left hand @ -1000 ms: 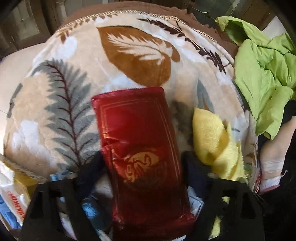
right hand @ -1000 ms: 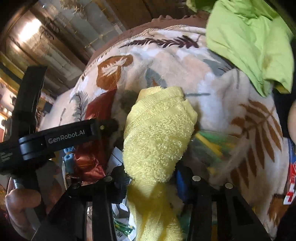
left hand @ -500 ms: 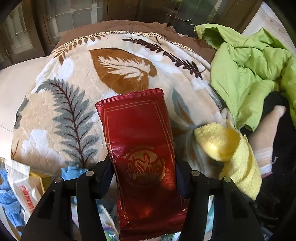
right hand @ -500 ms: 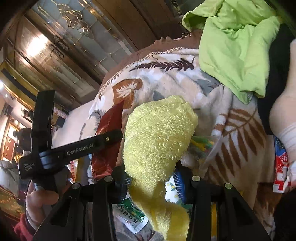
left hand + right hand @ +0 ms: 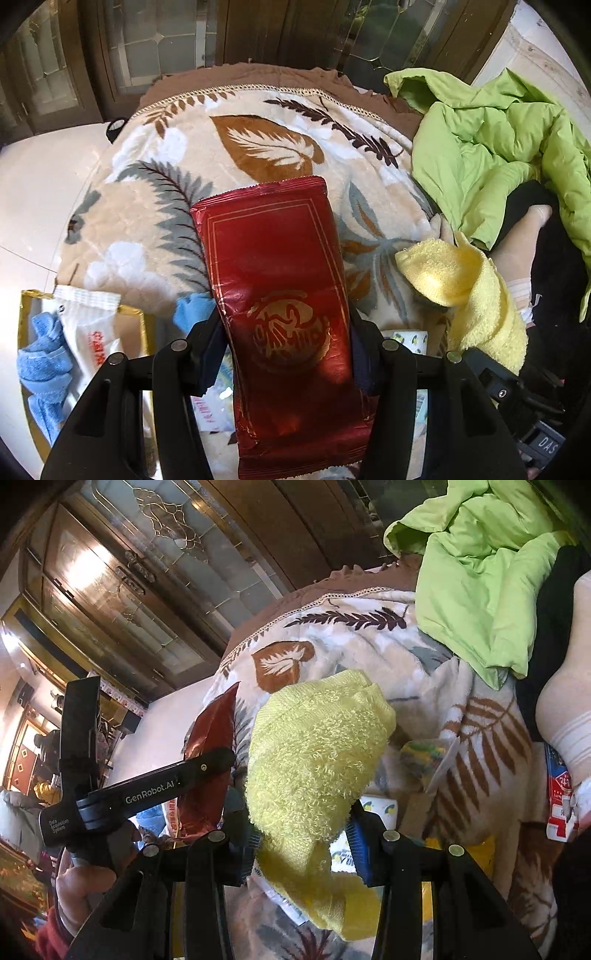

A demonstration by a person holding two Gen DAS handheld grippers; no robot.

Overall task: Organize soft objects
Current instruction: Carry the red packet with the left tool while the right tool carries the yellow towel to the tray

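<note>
Your left gripper (image 5: 288,354) pinches the red foil packet (image 5: 277,280) and your right gripper (image 5: 303,834) clamps the yellow towel (image 5: 317,753), both lifted above the leaf-print blanket (image 5: 155,206), probably for sorting.

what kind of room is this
Probably a lived-in room of a home. A leaf-print fleece blanket covers what may be a bed or sofa, a green jacket lies crumpled on it, and wood-framed glass cabinet doors stand behind.
</note>
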